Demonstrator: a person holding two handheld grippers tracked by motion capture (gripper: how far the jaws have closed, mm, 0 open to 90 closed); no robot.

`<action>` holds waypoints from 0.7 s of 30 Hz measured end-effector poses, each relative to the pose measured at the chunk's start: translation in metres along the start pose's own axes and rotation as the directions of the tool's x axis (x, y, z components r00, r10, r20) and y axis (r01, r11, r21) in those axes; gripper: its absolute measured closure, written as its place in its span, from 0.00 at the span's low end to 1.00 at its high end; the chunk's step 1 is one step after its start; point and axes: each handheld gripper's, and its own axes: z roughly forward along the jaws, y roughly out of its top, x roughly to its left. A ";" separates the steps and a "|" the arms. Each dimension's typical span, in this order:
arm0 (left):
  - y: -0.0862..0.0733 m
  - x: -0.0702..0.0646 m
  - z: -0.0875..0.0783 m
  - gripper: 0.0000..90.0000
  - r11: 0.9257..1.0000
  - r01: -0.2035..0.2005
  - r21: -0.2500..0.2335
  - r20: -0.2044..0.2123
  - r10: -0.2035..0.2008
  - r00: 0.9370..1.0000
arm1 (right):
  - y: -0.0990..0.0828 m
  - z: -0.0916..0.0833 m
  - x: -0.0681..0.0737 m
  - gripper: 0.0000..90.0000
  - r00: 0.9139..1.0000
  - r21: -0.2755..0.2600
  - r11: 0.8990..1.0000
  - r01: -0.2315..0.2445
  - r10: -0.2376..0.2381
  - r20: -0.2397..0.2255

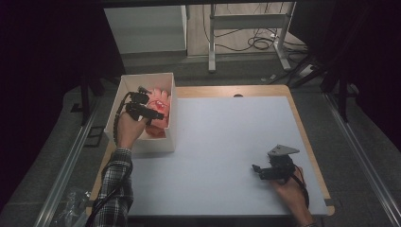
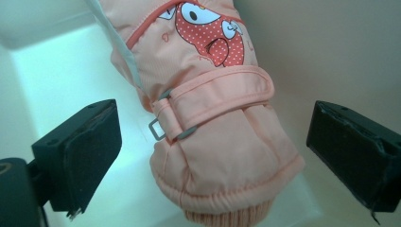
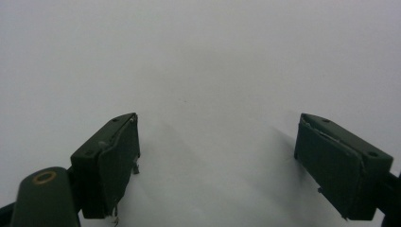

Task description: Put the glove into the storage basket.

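Note:
A peach-pink padded mitten (image 2: 222, 156) with a red spotted owl print, a buckled wrist strap and a knitted cuff lies in a white box (image 1: 153, 144) at the table's left edge. In the high view the pink mittens (image 1: 161, 100) show inside the box. My left gripper (image 1: 155, 115) hovers over the box, held by a hand in a plaid sleeve. In the left gripper view this gripper (image 2: 213, 142) is open: its pads stand on either side of the mitten's cuff without touching it. My right gripper (image 1: 258, 172) rests low at the table's right front, open (image 3: 217, 151) with nothing between its pads.
A pale tabletop (image 1: 227, 142) with a wooden border spreads between the two hands. Behind the table stand a metal desk frame (image 1: 246, 28) and loose cables on the floor. Dark curtains close both sides. A rail runs along each side of the table.

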 end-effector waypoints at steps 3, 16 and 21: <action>-0.003 0.000 -0.005 0.05 1.000 -0.007 -0.021 0.006 0.007 1.000 | 0.000 0.000 0.000 0.17 1.000 0.000 1.000 0.000 0.000 0.000; -0.014 -0.006 -0.029 0.05 0.994 -0.047 -0.097 0.037 0.050 0.998 | 0.000 0.000 0.000 0.17 1.000 0.000 1.000 0.001 -0.001 0.002; -0.017 -0.010 -0.039 0.05 0.990 -0.067 -0.122 0.053 0.074 0.996 | 0.000 0.000 0.000 0.17 1.000 0.000 1.000 0.002 -0.002 0.003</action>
